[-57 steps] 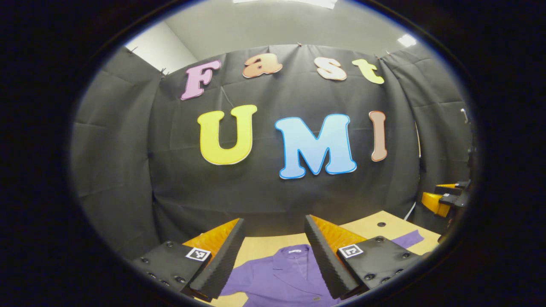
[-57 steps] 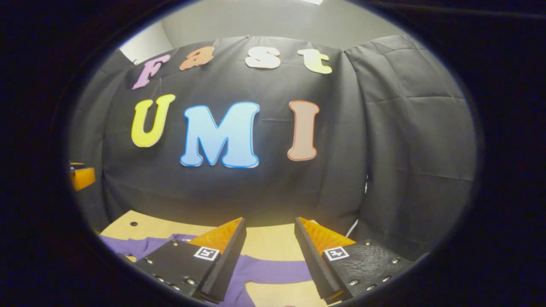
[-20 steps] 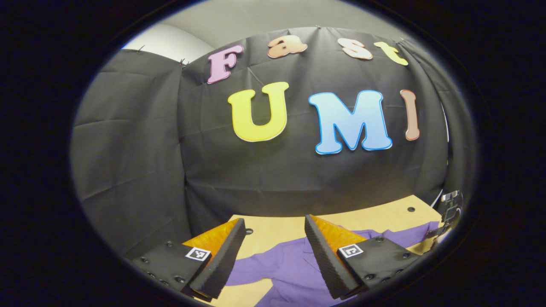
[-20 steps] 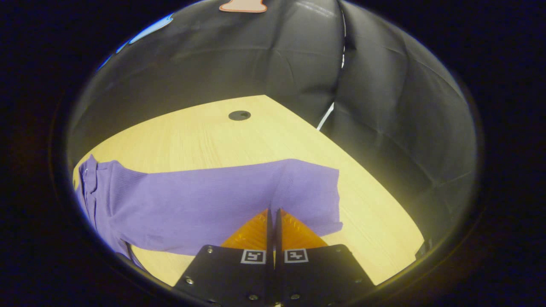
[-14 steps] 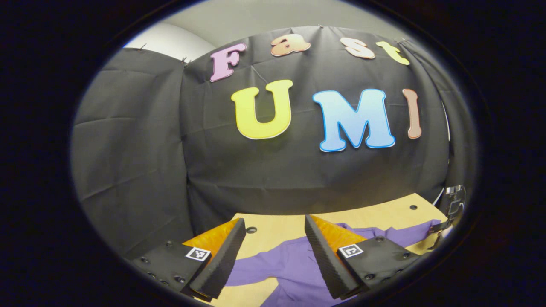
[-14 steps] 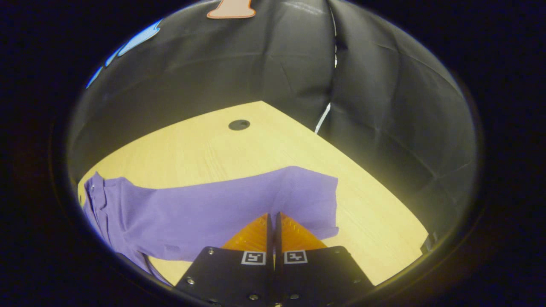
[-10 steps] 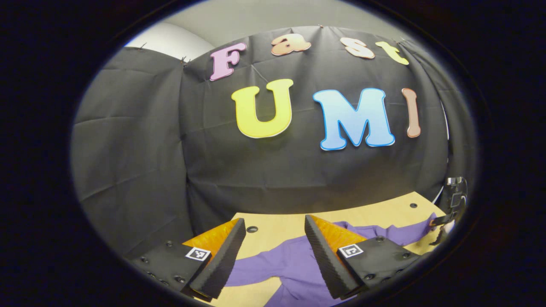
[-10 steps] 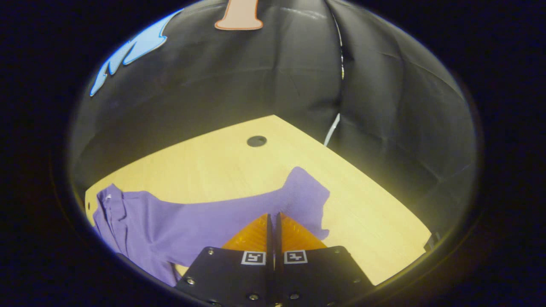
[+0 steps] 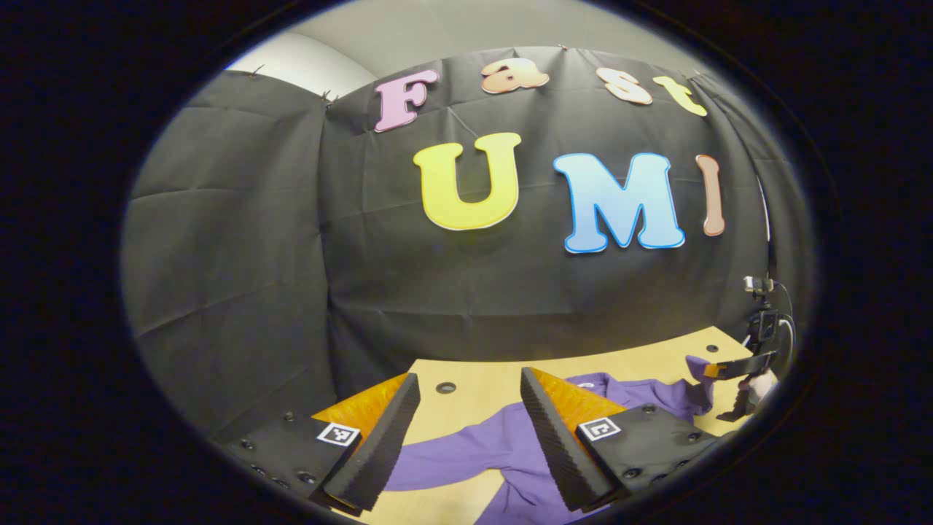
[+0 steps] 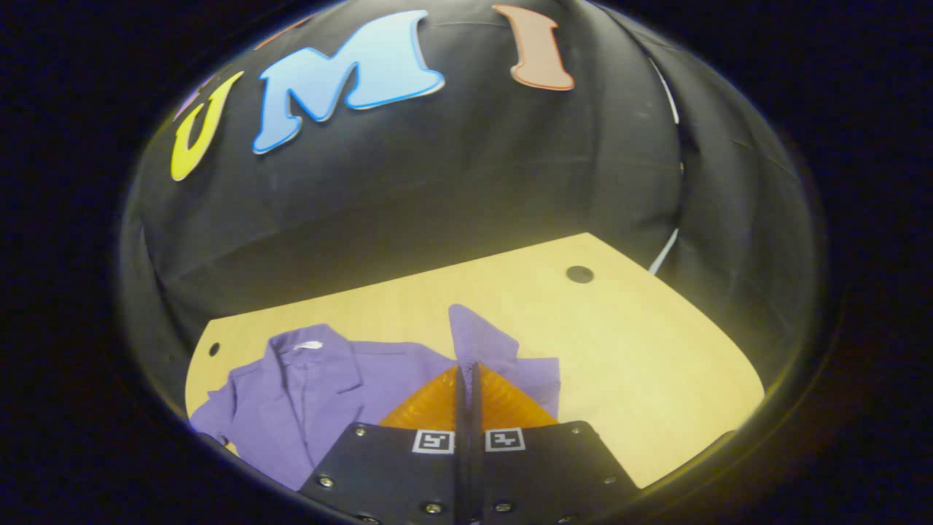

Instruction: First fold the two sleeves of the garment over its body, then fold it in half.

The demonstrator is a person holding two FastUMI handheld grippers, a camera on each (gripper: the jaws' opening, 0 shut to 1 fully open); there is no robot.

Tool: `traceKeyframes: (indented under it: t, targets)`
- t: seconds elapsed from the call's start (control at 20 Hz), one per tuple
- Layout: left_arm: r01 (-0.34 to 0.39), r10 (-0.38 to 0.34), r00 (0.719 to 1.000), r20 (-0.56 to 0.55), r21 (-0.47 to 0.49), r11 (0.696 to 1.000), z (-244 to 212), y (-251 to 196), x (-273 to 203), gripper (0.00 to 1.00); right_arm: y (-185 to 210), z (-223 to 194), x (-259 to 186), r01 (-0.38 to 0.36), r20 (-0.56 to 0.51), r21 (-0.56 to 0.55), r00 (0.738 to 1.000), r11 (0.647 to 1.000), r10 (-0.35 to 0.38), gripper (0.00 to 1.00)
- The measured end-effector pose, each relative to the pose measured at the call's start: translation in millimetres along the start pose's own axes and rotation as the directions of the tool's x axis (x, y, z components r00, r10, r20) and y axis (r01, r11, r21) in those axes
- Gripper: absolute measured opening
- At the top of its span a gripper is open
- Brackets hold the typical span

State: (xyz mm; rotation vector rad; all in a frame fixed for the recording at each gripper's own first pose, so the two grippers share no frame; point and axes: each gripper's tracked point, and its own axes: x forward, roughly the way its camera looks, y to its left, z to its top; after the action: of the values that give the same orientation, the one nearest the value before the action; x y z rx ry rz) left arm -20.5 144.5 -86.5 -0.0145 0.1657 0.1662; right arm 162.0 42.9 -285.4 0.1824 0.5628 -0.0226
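Observation:
A purple collared garment (image 10: 306, 394) lies flat on the wooden table (image 10: 627, 350). My right gripper (image 10: 466, 369) is shut on the end of one sleeve (image 10: 477, 339), whose cuff stands up just past the fingertips, close beside the garment's body. In the left gripper view that gripper (image 9: 729, 368) appears far right, holding the raised sleeve end (image 9: 696, 364) above the table. My left gripper (image 9: 467, 379) hovers open above the garment (image 9: 503, 445), with the other sleeve (image 9: 437, 463) stretched out flat below its fingers and nothing between them.
The table has small round holes (image 10: 579, 274) near its far corners (image 9: 445, 387). Black cloth walls stand close behind the table's far and side edges. Bare wood (image 10: 656, 379) lies to the right of the lifted sleeve.
My right gripper came down, shut on the sleeve end, lifted it and carried it in toward the garment's body. The left gripper stayed open and drifted only slightly.

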Motion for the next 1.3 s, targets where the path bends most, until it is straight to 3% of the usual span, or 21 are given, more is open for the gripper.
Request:
traceKeyframes:
  t: [0.2, 0.4, 0.6, 0.9, 1.3]
  targets:
    - [-0.026, 0.026, 1.0, -0.011, 0.001, 1.0, -10.4, 36.5, -0.6, 0.96, 53.3, -6.2, -8.4, -0.086, -0.009, -0.012, 0.996, 0.996, 0.086, 0.01]
    - [-0.066, 0.066, 0.997, -0.025, 0.004, 0.998, -21.4, 80.2, -4.0, 0.92, 129.1, -24.4, -8.9, -0.16, -0.03, -0.03, 0.987, 0.987, 0.159, 0.01]
    - [-0.11, 0.11, 0.993, -0.035, 0.004, 0.994, -31.7, 117.4, -1.9, 0.96, 181.7, -46.4, -11.2, -0.227, -0.063, -0.087, 0.973, 0.97, 0.222, 0.01]
    - [-0.16, 0.159, 0.986, -0.056, -0.007, 0.987, -48.1, 159.0, -3.4, 0.94, 258.2, -87.2, -22.3, -0.33, -0.128, -0.171, 0.942, 0.928, 0.311, 0.01]
    - [-0.214, 0.213, 0.974, -0.071, -0.007, 0.977, -70.3, 193.9, -12.2, 0.94, 319.6, -150.7, -36.3, -0.443, -0.243, -0.257, 0.89, 0.859, 0.386, 0.01]
